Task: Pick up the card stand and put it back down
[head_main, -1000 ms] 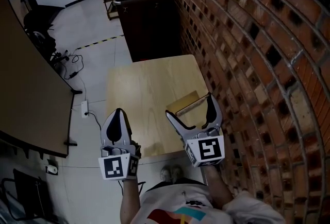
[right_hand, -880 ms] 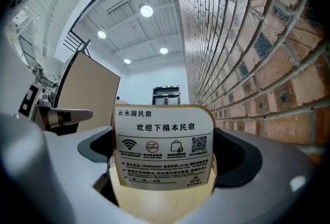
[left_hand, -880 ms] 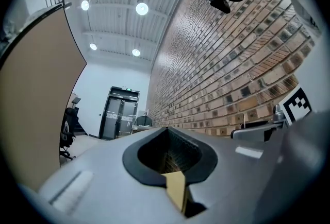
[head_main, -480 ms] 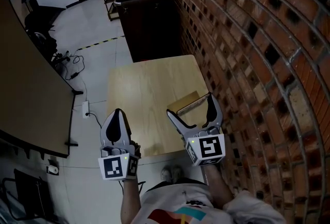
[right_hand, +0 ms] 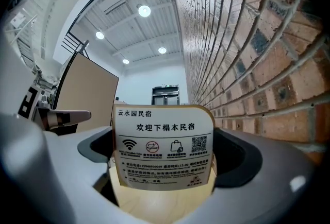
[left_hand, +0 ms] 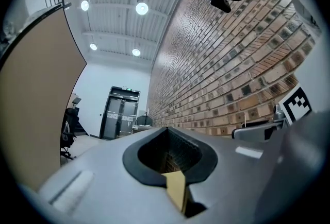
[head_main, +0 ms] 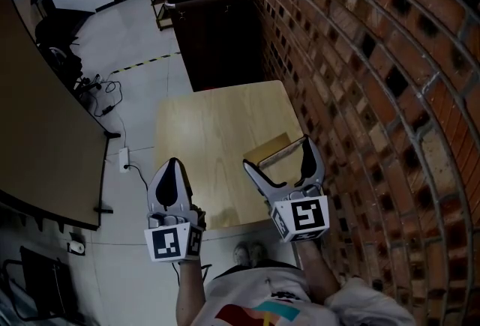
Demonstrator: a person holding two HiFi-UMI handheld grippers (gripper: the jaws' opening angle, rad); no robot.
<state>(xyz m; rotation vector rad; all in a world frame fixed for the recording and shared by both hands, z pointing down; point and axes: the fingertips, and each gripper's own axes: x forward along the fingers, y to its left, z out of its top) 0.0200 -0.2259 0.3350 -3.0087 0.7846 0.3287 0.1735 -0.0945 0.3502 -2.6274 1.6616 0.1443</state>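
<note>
Head view: taken from above, aimed steeply down on the table. Left gripper view: set low, faced along the brick wall toward the far door. Right gripper view: faced likewise, very near the card stand. The wall is shared by all three views.

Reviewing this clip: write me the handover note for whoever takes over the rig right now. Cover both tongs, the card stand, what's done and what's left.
Left tongs: shut, empty, over the near left corner of the table, not involved in the job.
Right tongs: open, one on each side of the card stand, not clamped on it.
Card stand: upright on the table, by its right edge next to the brick wall, printed face towards the right tongs' camera.
Done: approach and line-up.
Left: close on the stand, lift it, set it back down, release.
</note>
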